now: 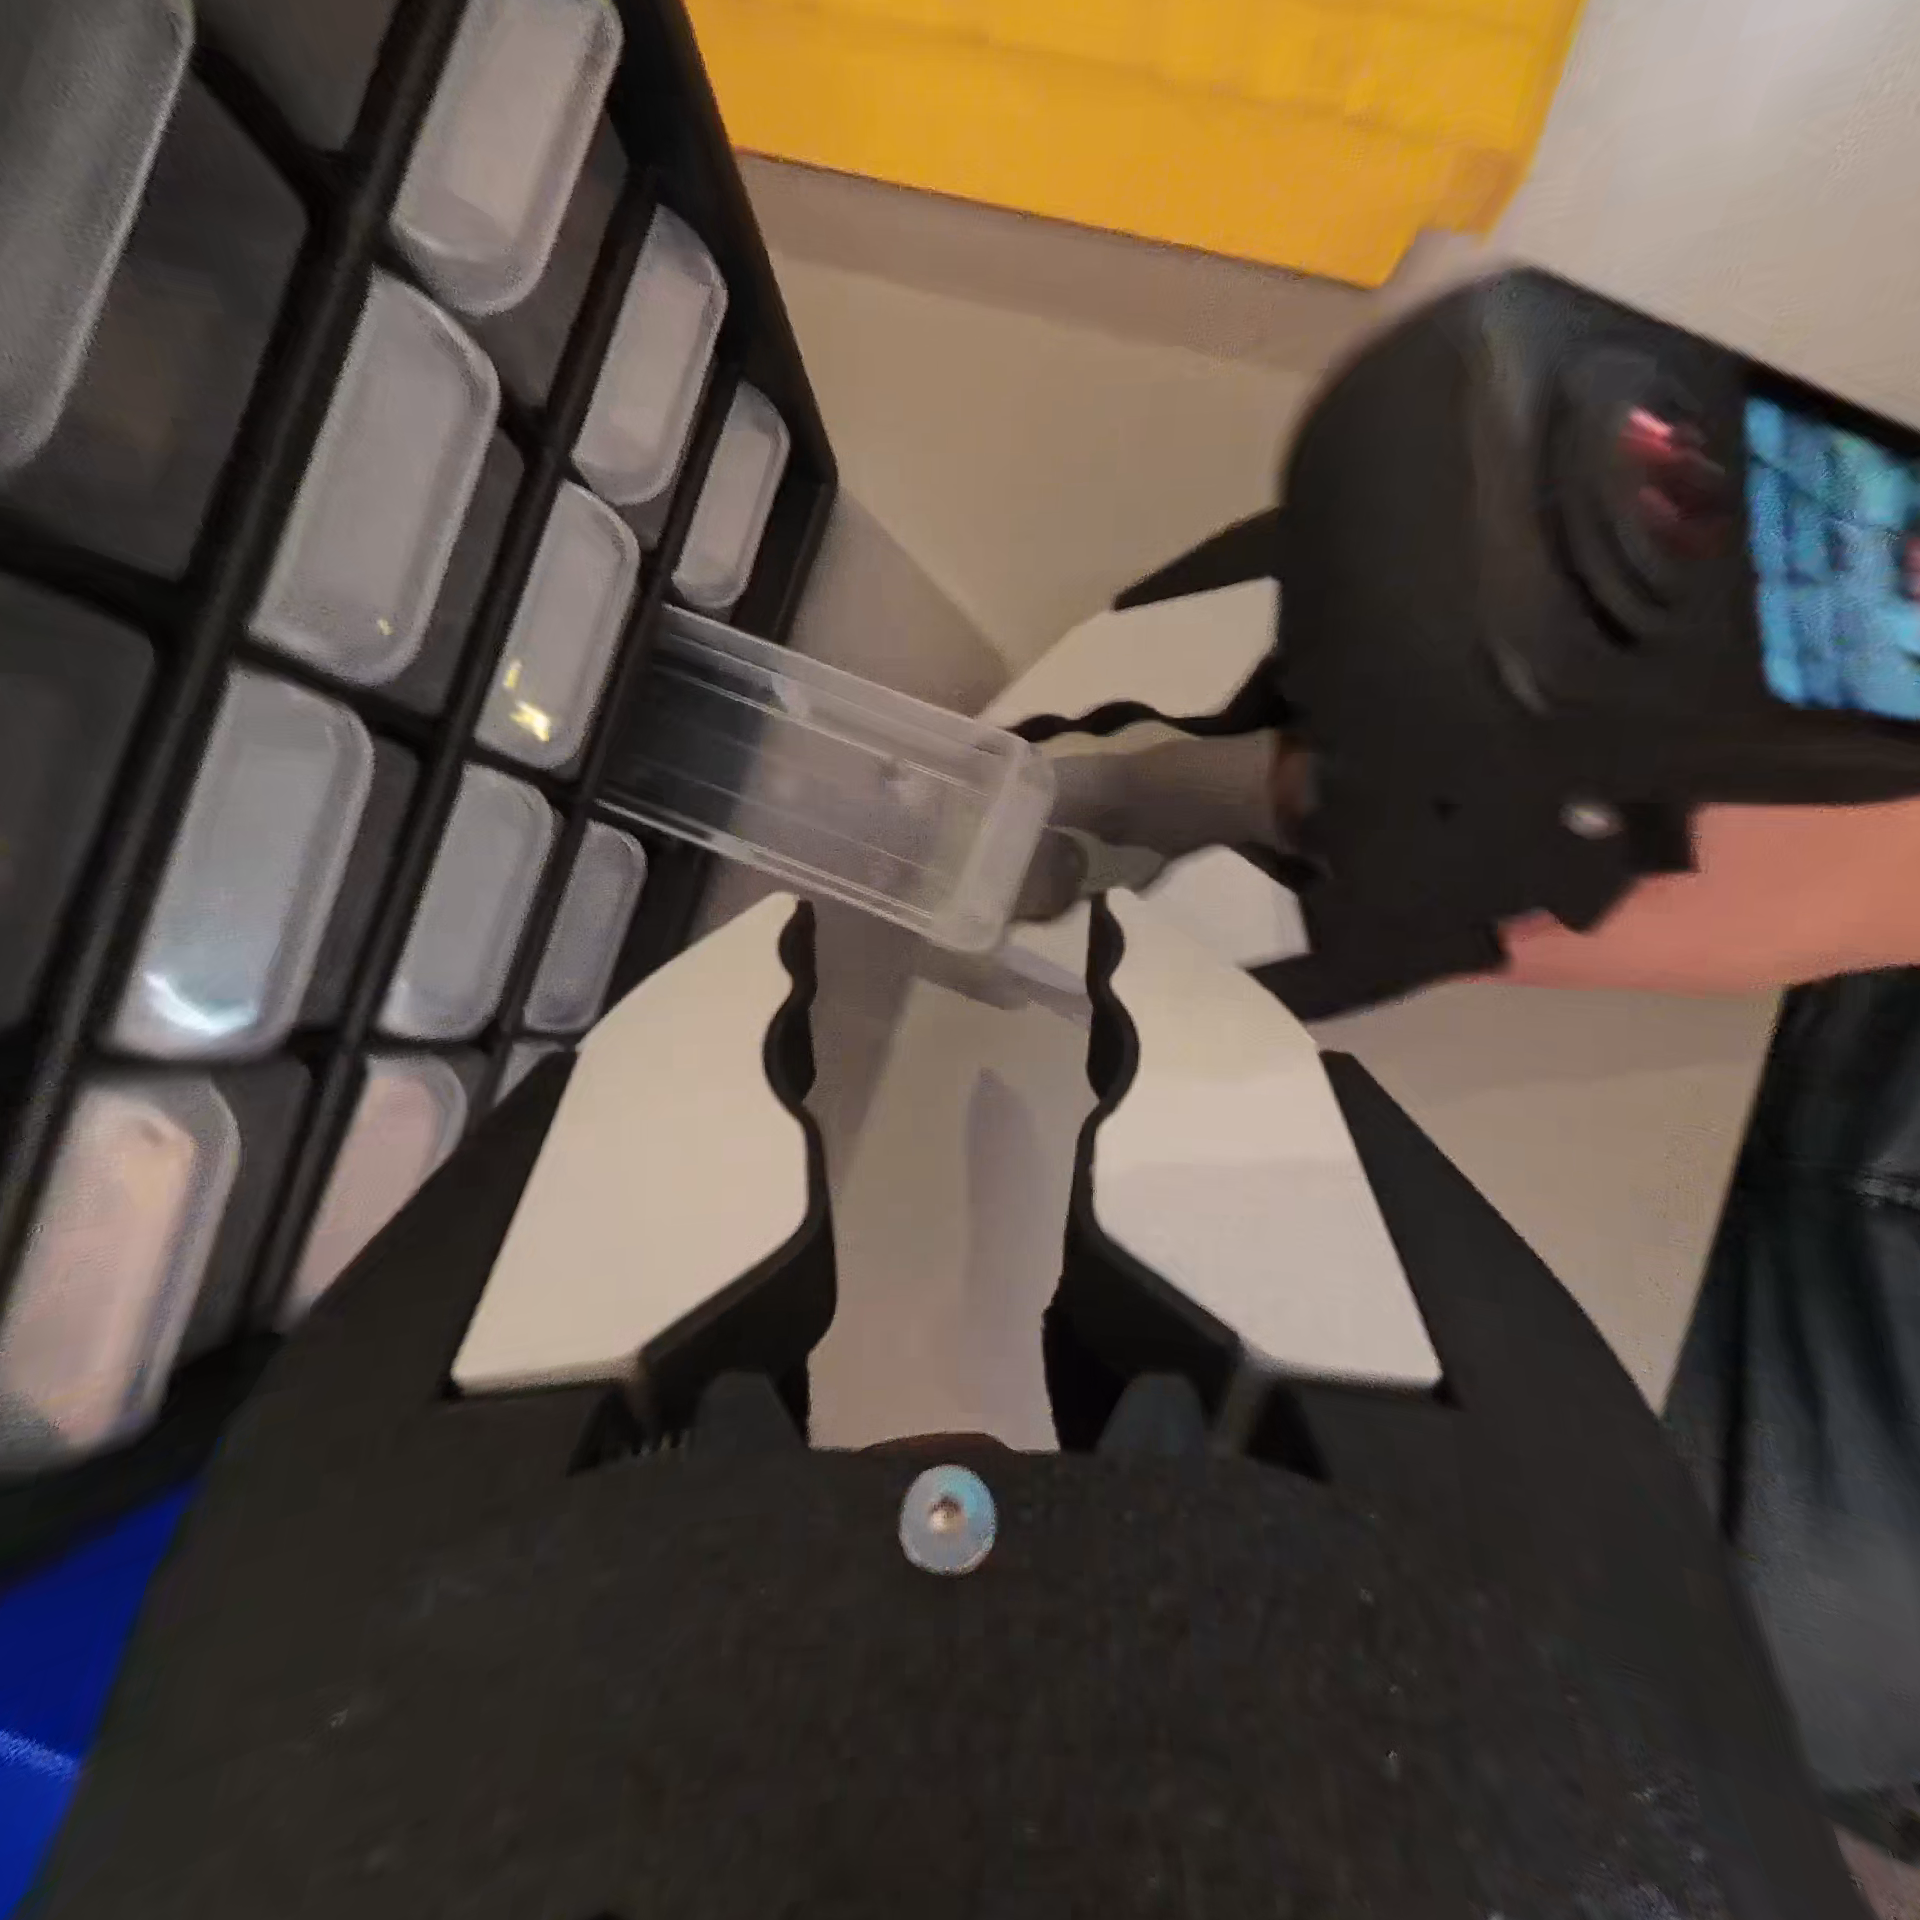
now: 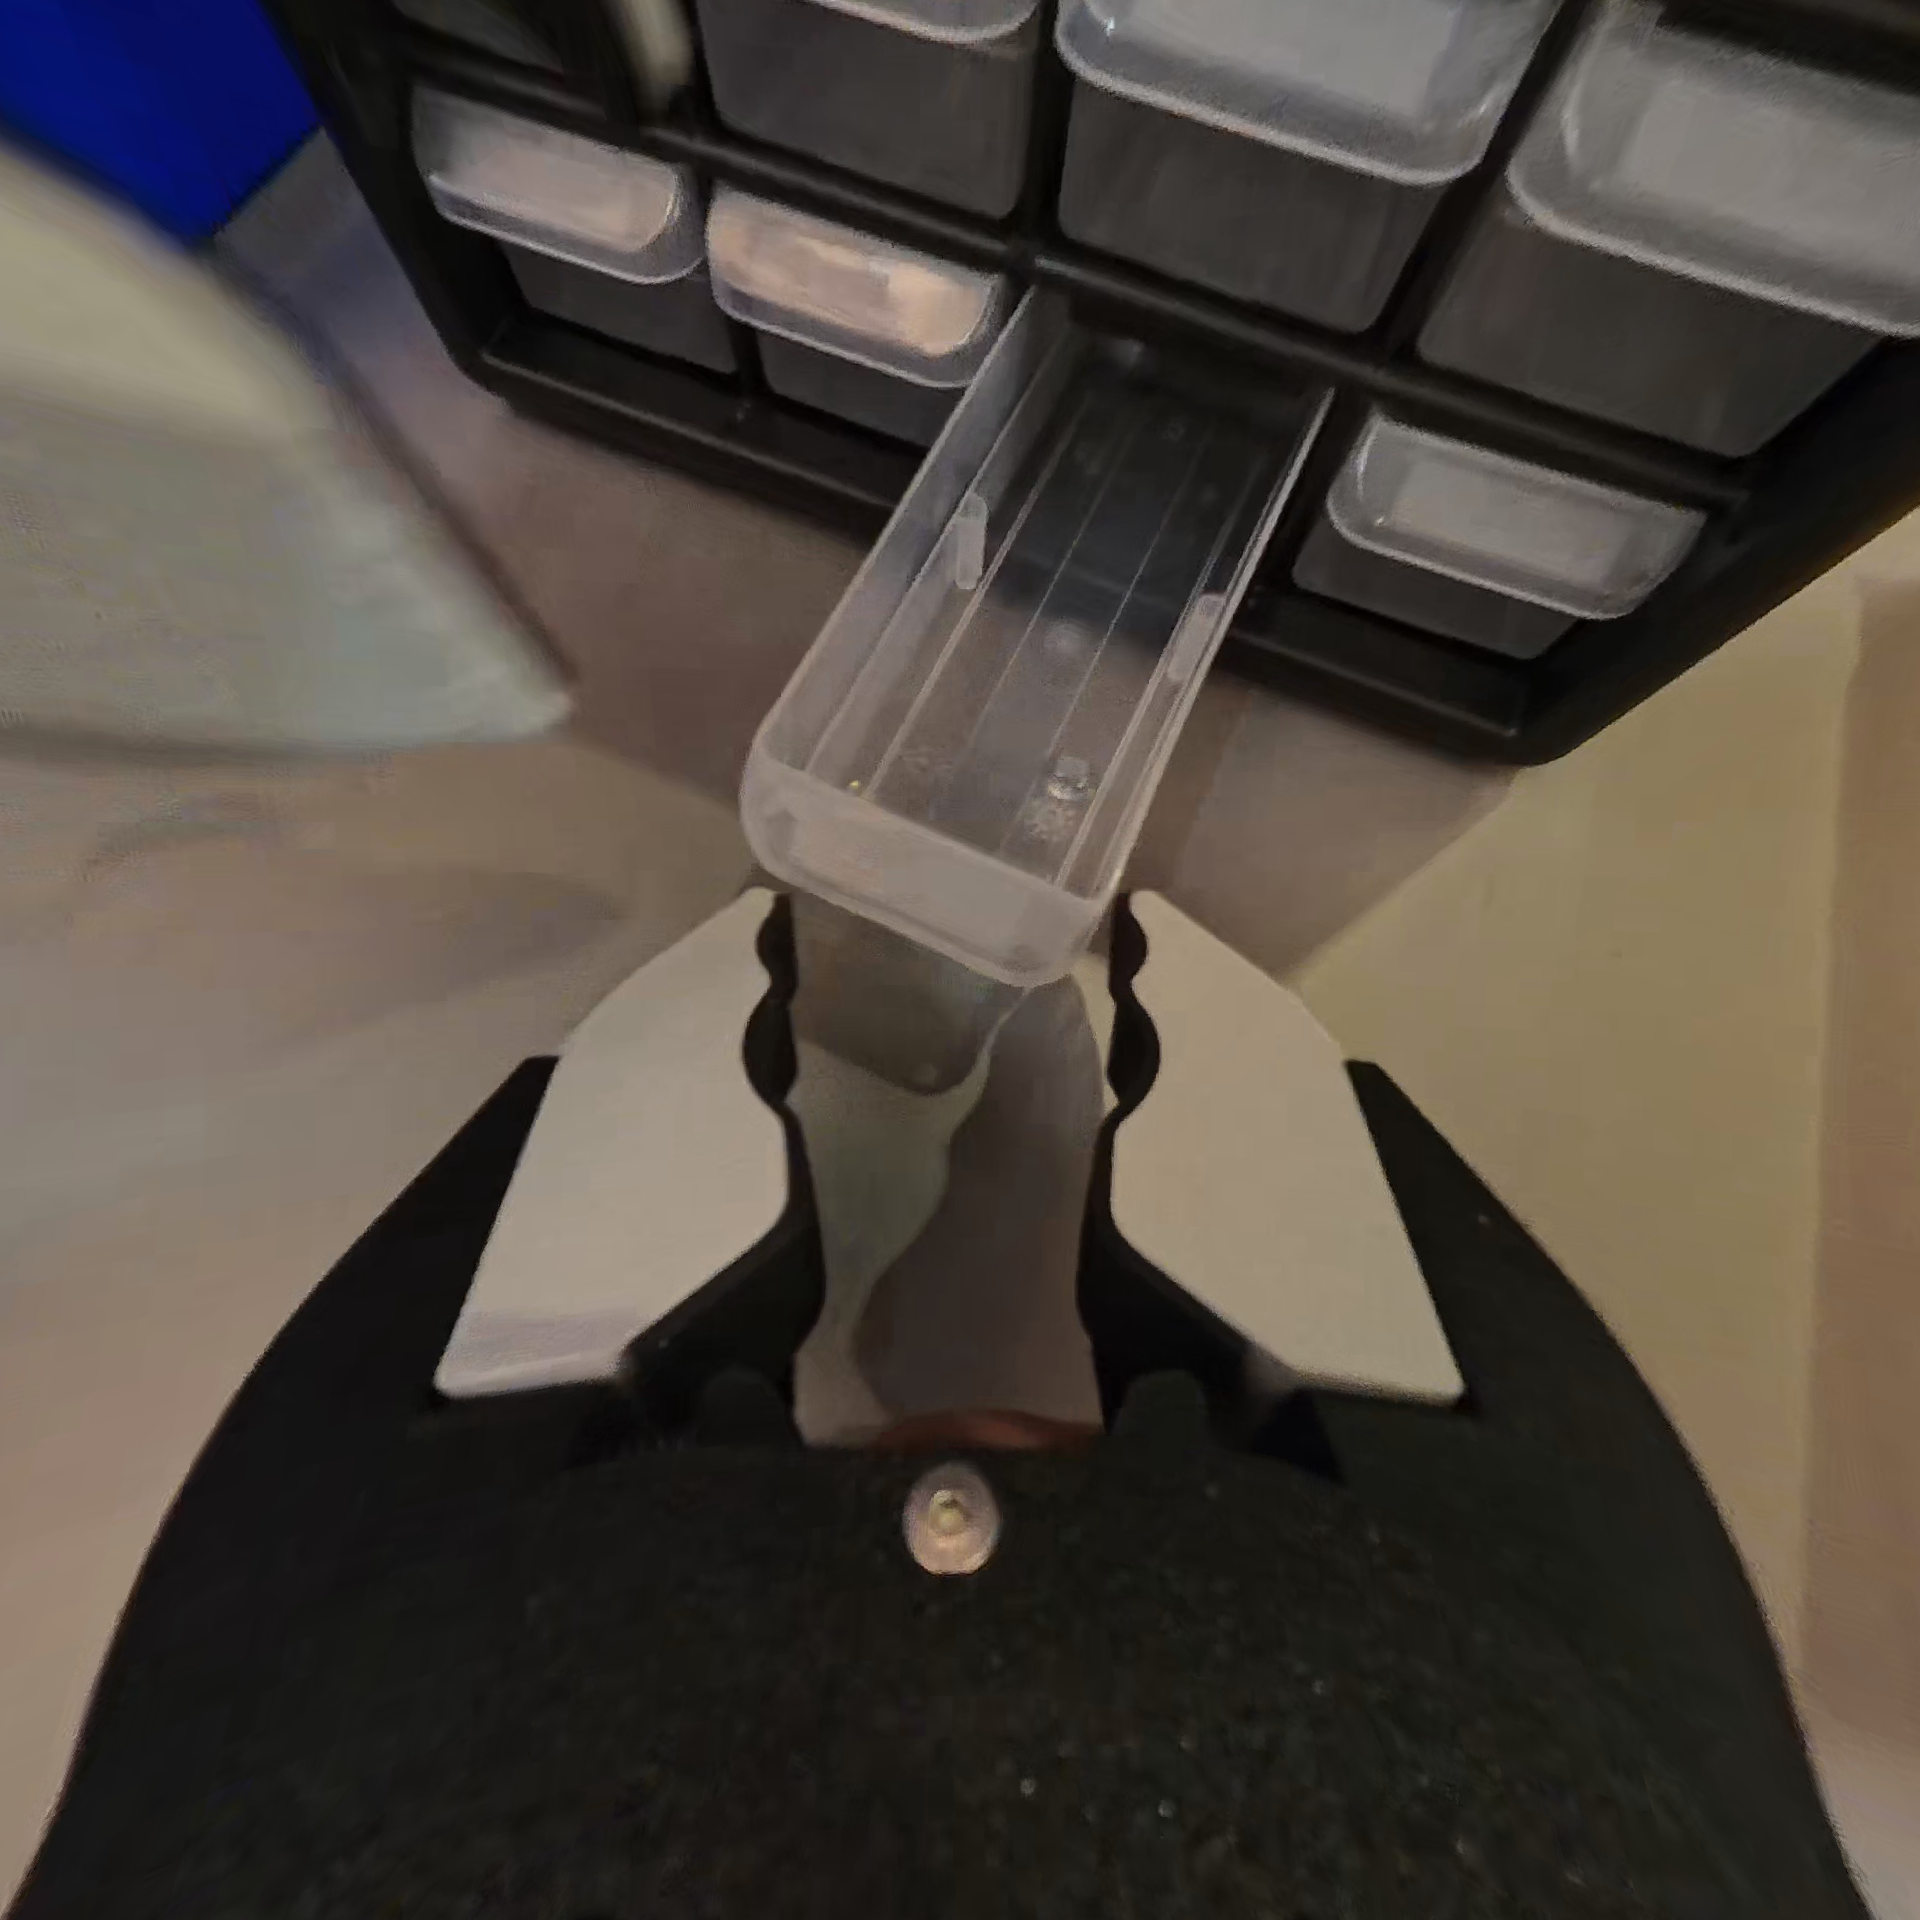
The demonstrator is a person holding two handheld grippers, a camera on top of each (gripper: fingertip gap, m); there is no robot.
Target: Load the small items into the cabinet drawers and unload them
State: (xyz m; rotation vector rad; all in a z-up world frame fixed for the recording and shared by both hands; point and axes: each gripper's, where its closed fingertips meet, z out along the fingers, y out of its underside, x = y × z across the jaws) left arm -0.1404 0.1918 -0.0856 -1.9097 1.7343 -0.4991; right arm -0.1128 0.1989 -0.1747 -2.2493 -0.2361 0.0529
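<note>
A black cabinet [image 1: 717, 208] holds several clear drawers. One clear drawer [image 2: 997, 665] in the bottom row is pulled far out and looks empty. It also shows in the left wrist view [image 1: 831, 779]. My right gripper [image 2: 951, 935] is open at the drawer's front end, with the drawer's handle tab [image 2: 904, 1029] between its fingers. I cannot tell if they touch it. The right gripper's black body [image 1: 1507, 644] shows in the left wrist view. My left gripper [image 1: 945, 935] is open and empty, just below the pulled-out drawer, beside the cabinet front.
The cabinet stands on a pale tabletop [image 2: 312, 1039]. A blue object [image 1: 42, 1704] lies beside the cabinet. A yellow object [image 1: 1091, 114] is at the back. A person's forearm [image 1: 1683, 925] holds the right gripper. A pale blurred shape [image 2: 208, 520] sits at the left.
</note>
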